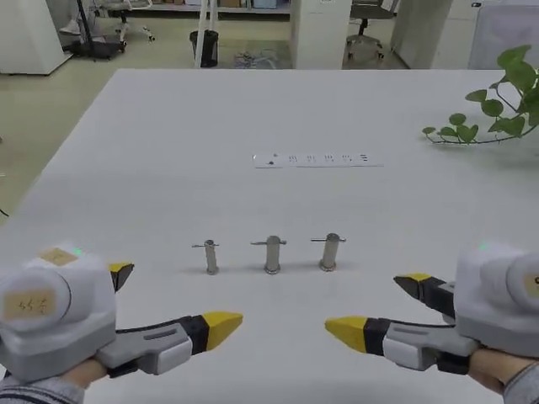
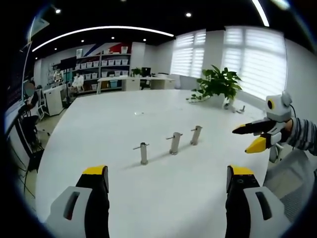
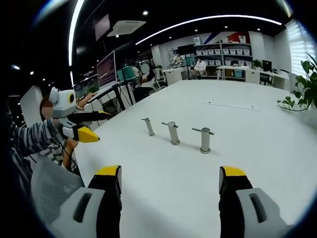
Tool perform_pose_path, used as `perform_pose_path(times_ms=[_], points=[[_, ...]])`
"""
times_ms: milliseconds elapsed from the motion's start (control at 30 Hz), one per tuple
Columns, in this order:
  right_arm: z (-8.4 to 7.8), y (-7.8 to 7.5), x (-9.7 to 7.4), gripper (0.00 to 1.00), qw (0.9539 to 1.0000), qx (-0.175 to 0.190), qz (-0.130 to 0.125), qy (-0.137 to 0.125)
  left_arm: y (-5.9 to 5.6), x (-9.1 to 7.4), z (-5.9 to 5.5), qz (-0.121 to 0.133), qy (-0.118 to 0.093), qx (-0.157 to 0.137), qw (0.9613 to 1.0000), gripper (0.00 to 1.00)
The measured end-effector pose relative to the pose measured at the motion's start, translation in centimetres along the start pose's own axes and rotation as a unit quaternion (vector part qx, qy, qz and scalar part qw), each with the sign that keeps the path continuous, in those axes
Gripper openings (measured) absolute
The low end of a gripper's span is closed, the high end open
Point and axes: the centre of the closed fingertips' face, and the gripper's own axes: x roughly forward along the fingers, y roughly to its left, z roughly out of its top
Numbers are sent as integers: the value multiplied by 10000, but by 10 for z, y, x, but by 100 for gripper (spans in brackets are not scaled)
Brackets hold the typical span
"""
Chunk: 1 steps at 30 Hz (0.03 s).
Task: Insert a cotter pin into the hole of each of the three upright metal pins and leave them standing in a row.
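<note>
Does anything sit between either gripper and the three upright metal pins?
Nothing visible does. Bare table separates the left gripper and the right gripper, both open, from the row of metal pins. The power strip lies beyond the row, and the plant is far right.

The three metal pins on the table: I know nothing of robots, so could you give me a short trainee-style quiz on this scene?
1. True or false: each of the three metal pins has a cotter pin through its top.
2. The left tongs and the right tongs are: A) both open and empty; B) both shut on a pin; C) one open, one shut.
3. What green thing reaches over the table's far right edge in the head view?
Key: 1 true; 2 A; 3 a leafy plant.
</note>
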Motion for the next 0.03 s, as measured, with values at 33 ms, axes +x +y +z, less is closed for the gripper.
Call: perform_pose_path(times_ms=[33], points=[[-1,0,0,80,10000,-5,0,-6,-1,-1,0,10,3,9,10000,99]])
